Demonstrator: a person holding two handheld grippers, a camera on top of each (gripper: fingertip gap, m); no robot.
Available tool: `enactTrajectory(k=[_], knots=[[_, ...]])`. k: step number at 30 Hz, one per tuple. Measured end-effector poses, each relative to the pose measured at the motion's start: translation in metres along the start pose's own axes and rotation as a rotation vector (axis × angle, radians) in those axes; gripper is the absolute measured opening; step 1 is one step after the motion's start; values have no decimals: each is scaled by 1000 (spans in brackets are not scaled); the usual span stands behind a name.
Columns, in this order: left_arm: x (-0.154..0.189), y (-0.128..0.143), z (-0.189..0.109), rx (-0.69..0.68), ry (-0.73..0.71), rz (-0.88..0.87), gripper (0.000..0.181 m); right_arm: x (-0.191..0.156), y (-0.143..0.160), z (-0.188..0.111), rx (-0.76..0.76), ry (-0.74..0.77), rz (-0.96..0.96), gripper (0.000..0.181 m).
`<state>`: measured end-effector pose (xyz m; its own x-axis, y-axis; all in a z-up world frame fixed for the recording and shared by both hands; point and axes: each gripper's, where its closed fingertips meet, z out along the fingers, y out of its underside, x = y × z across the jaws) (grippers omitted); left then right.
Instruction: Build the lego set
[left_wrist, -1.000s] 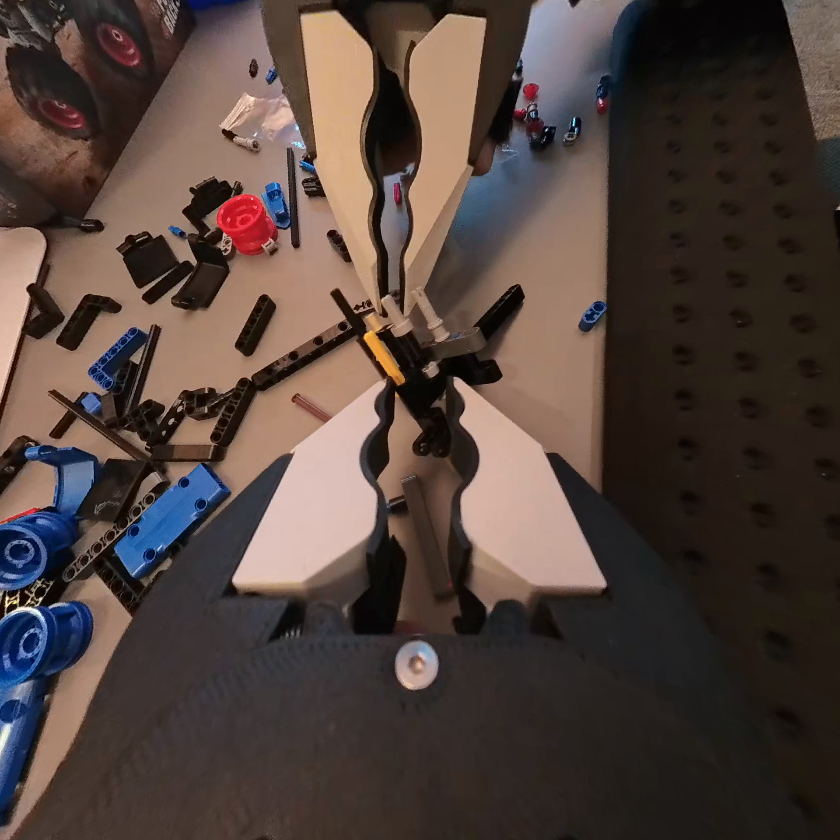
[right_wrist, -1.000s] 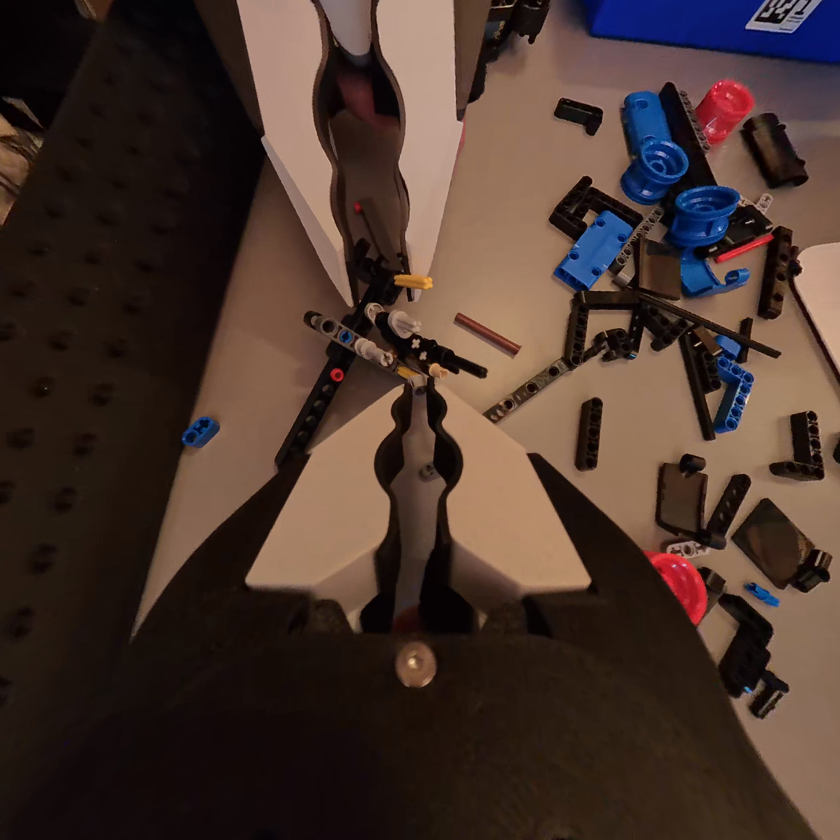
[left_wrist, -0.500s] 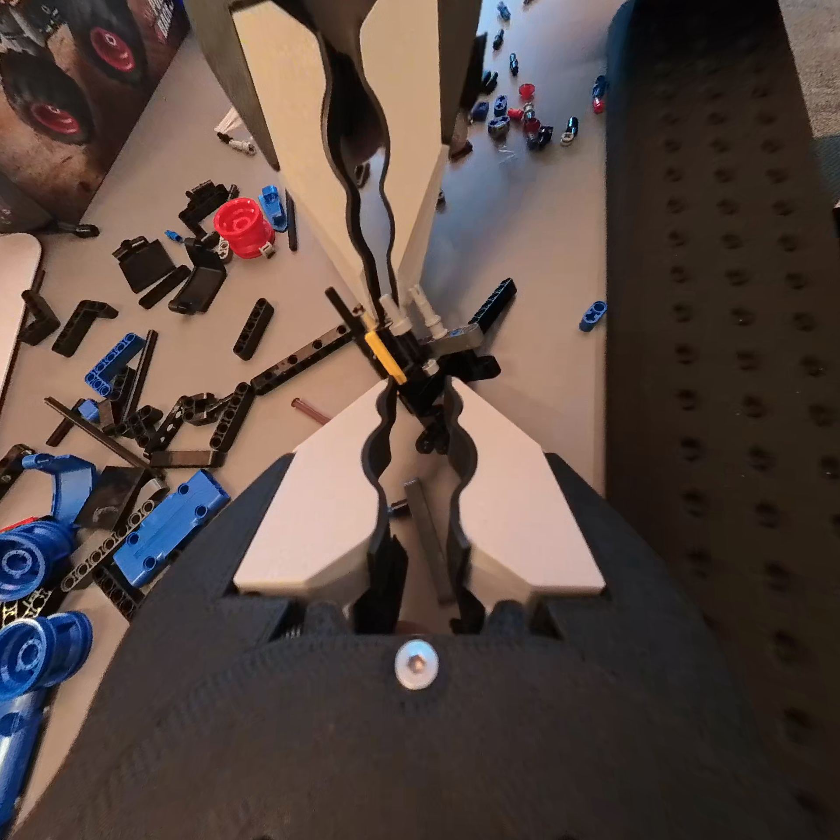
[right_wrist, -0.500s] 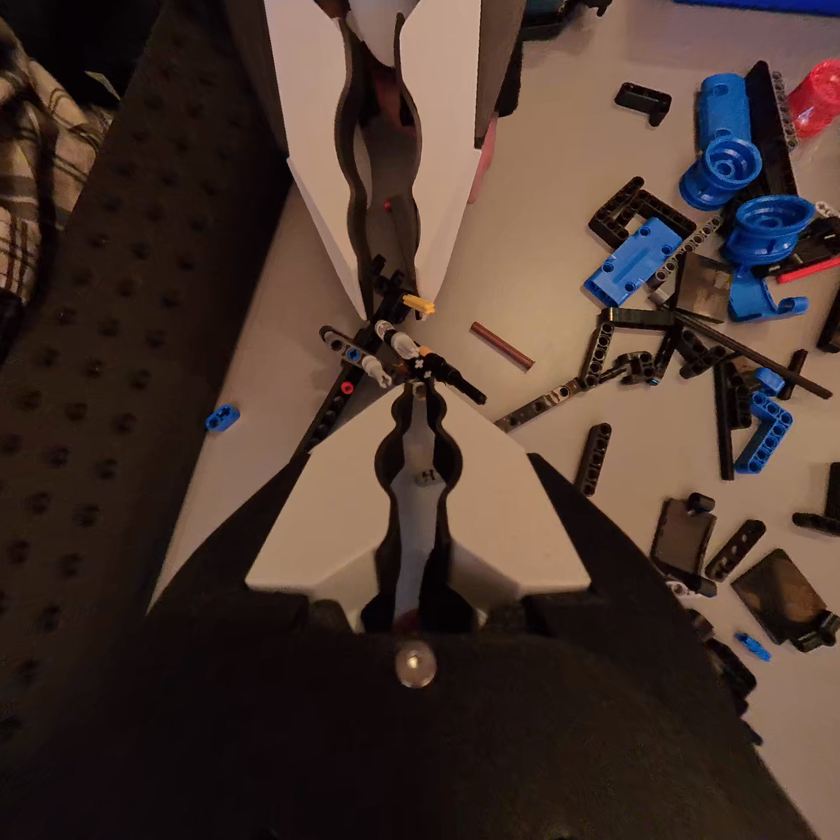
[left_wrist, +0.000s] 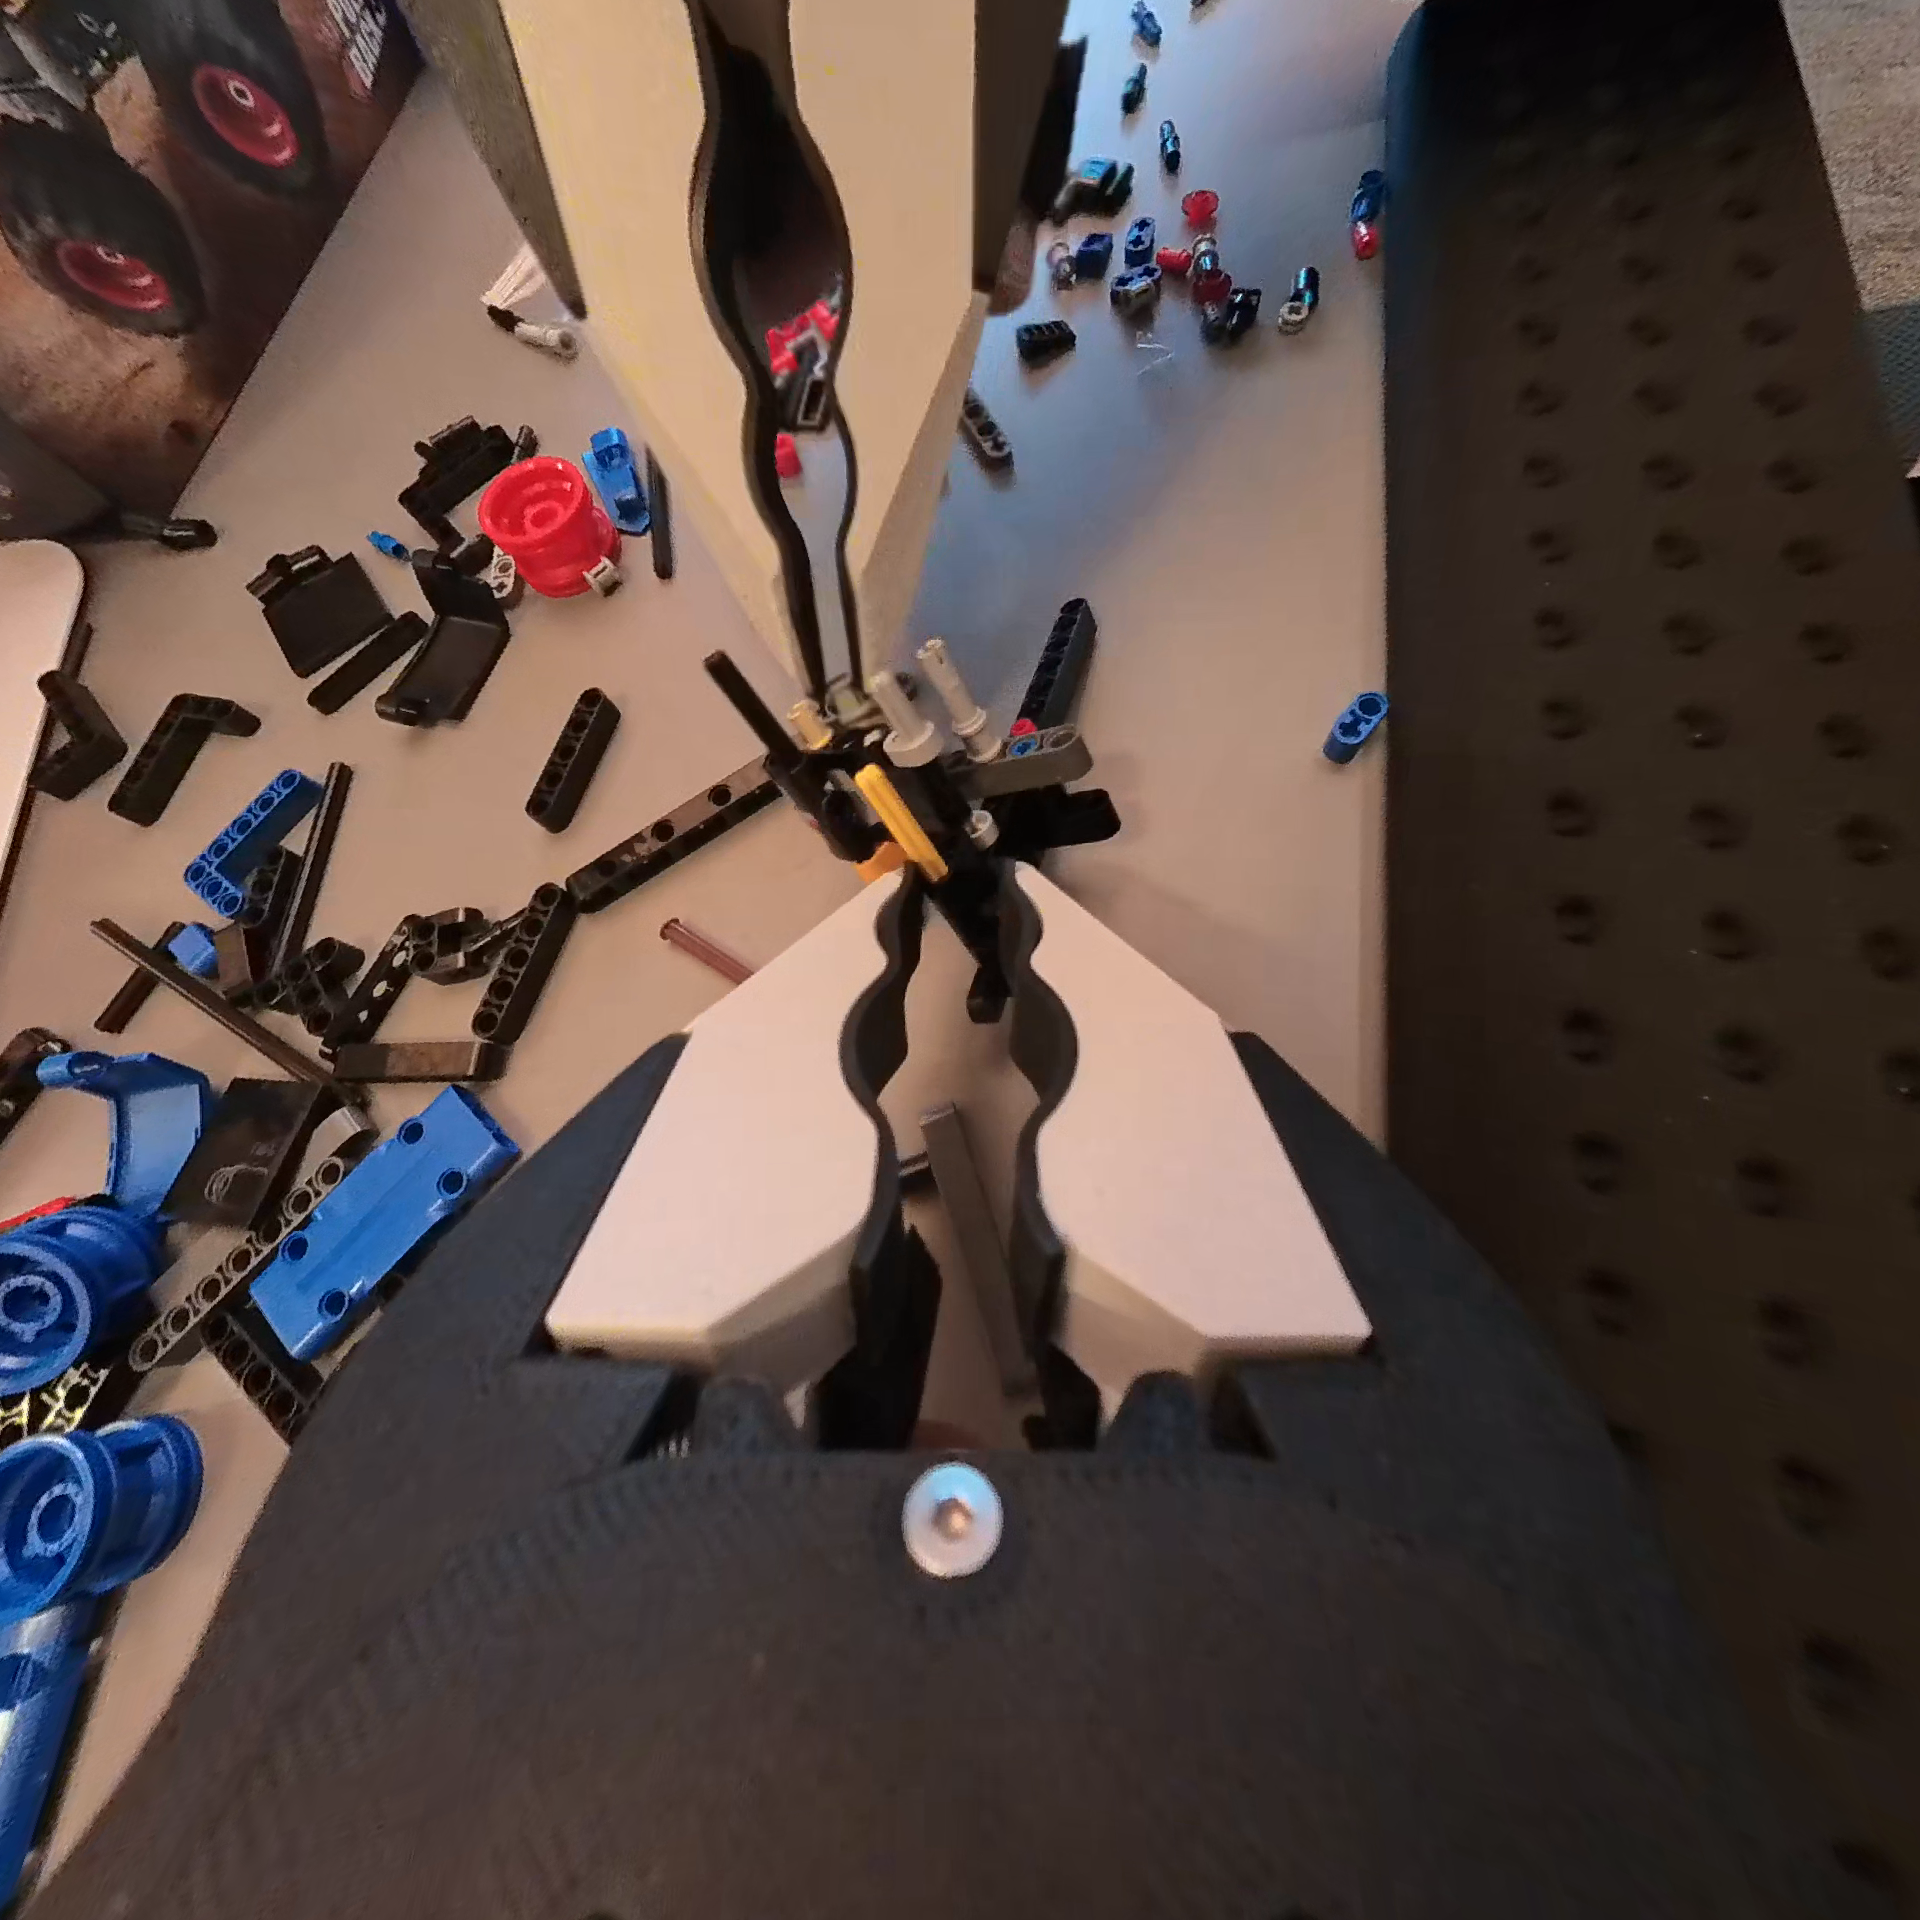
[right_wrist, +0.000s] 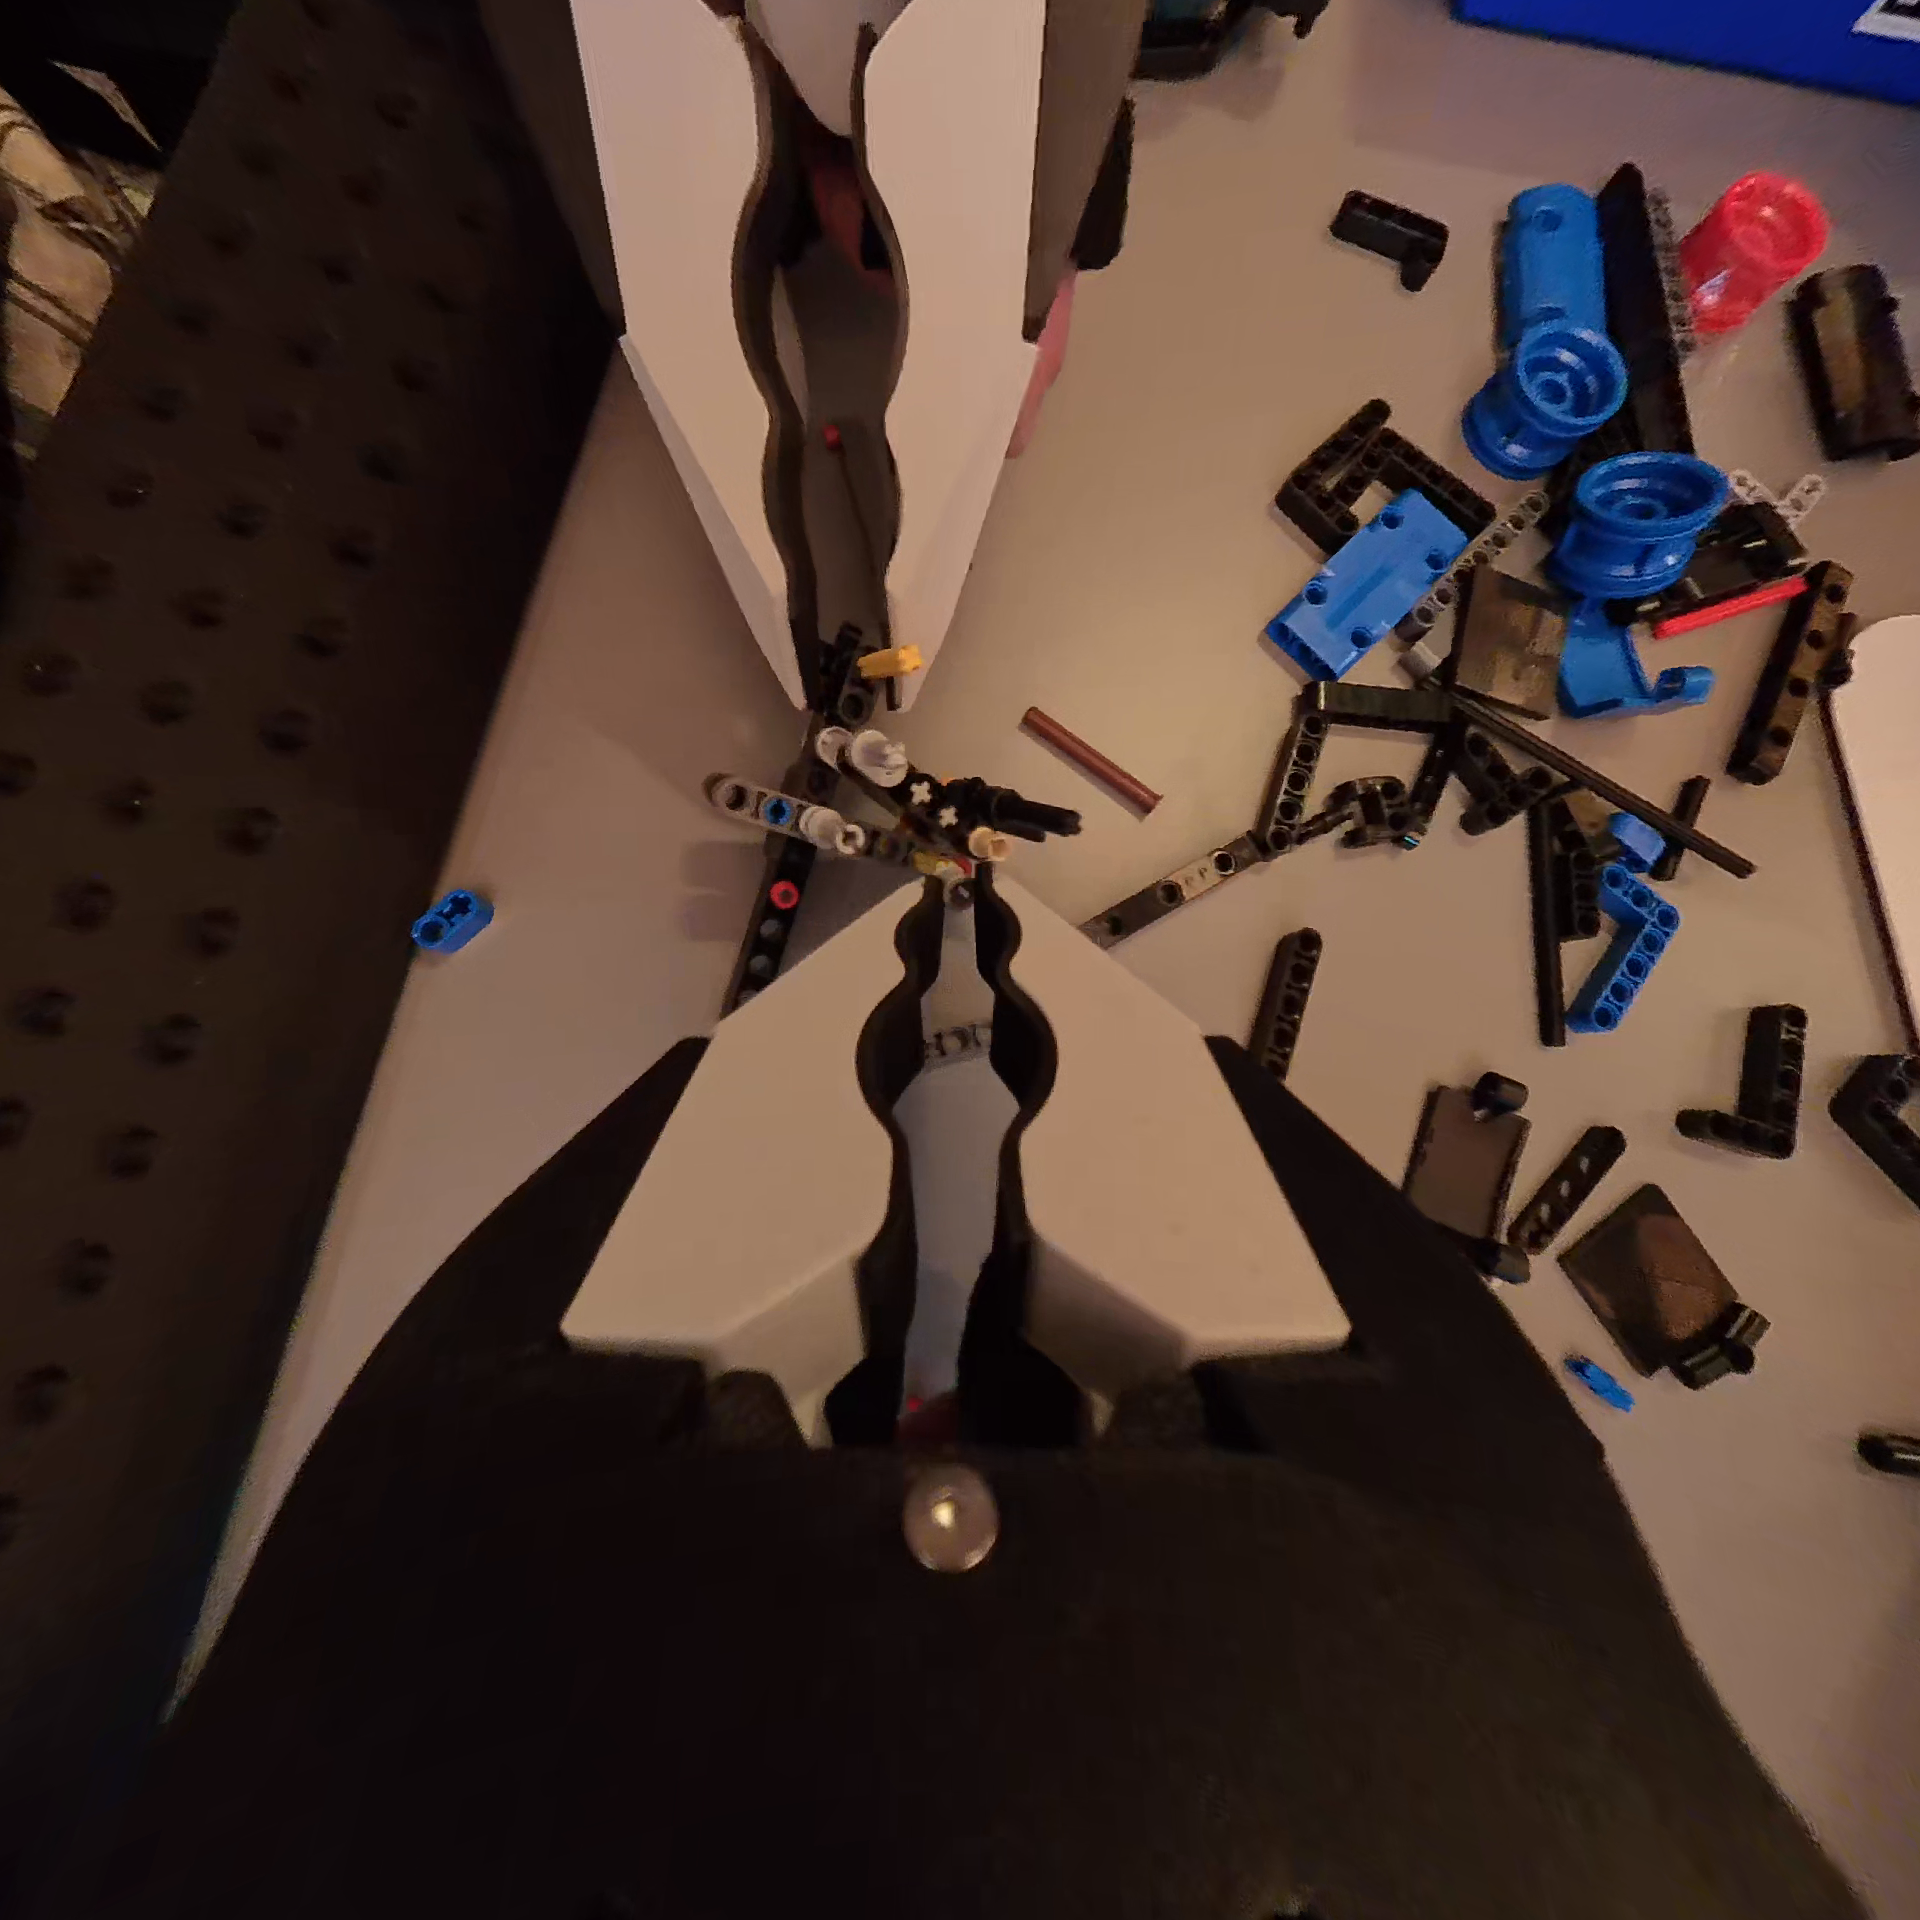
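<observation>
Both grippers meet tip to tip over the table (left_wrist: 1195, 540), each clamped on the same small lego assembly (left_wrist: 914, 800), held just above the surface. Left gripper (left_wrist: 951, 883) pinches the black core at the near end; its jaws are closed down on it, with the yellow pin (left_wrist: 899, 821) sticking out just past the tips. Right gripper (right_wrist: 956, 894) bites the opposite end, jaws nearly touching, gripping a small piece at the assembly's edge; exactly which piece, I can't tell. Grey pins (left_wrist: 940, 691) stand up out of the assembly, and a grey beam (left_wrist: 1034, 764) juts off toward the black foam pad (left_wrist: 1662, 727).

Loose parts lie spread on the table to one side: red wheel hub (left_wrist: 545, 514), blue wheel hubs (right_wrist: 1600, 447), blue panel (right_wrist: 1371, 582), black beams (left_wrist: 665, 831), a brown axle (right_wrist: 1091, 758) near the assembly. One small blue connector (right_wrist: 452, 920) sits alone by the pad's edge. Set box (left_wrist: 156, 208) at the far corner
</observation>
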<state>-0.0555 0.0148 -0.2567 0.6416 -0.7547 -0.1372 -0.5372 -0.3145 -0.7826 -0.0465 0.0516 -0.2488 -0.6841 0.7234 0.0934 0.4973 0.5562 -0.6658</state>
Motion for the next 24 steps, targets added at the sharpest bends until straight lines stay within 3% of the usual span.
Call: enactTrajectory(k=[24], knots=[[8, -3, 2, 2, 23, 45, 11, -7, 1, 9, -110, -199, 86, 3]])
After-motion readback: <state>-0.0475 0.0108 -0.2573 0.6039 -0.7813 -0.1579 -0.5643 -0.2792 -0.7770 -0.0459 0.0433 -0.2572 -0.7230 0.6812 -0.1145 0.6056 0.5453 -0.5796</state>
